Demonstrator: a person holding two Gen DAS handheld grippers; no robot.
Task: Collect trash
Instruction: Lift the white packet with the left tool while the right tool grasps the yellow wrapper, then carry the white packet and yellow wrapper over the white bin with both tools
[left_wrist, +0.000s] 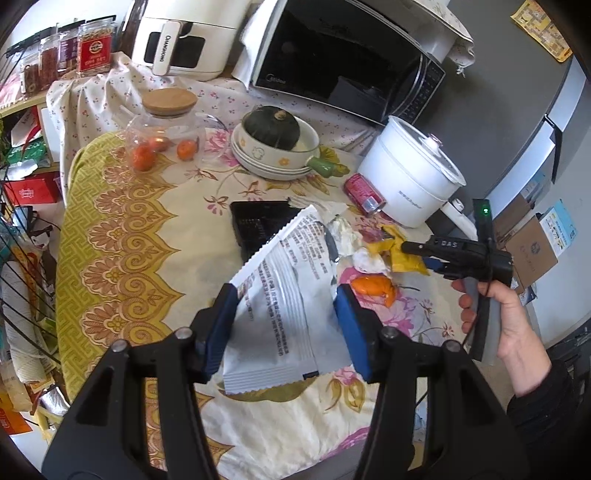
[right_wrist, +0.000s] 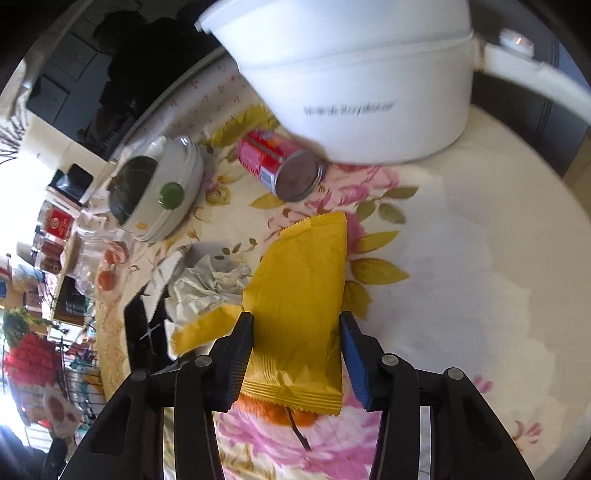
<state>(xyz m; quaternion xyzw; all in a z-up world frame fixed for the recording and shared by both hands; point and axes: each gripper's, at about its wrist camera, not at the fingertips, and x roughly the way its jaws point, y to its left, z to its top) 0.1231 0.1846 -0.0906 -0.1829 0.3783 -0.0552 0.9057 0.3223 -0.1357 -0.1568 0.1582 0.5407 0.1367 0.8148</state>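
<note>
- Right now the right hand-held gripper (right_wrist: 295, 363) has a yellow snack wrapper (right_wrist: 301, 295) between its blue pads; the wrapper's long axis runs straight away from it, near crimped end low between the fingers, far crimped end pointing toward the red drink can (right_wrist: 275, 162).
- Its jaws stand fairly narrow, one on each long edge of the wrapper; the left pad touches the foil, while the right pad looks just beside it, so a firm pinch cannot be confirmed.
- Meanwhile the left hand-held gripper (left_wrist: 284, 325) is clamped on a silver-white foil pouch (left_wrist: 280, 295), lifted off the bench (left_wrist: 122, 258) and tilted, with its serrated edge rising to the far left.
- Seen from the left wrist, the right tool reaches in from the right edge, held by a hand (left_wrist: 506, 317), with its tip at the yellow wrapper and crumpled white paper (left_wrist: 347, 236) just beyond.
- Judging by this, the wrapper lies nearest the right side, so that hand is the one to lift it; a straight rise along the fingers should clear the orange pepper (left_wrist: 375, 288) lying under the wrapper's near end.
- Other trash, the can on its side against the white electric pot (left_wrist: 410, 177) and a black tray (left_wrist: 258, 225), waits farther off.
</note>
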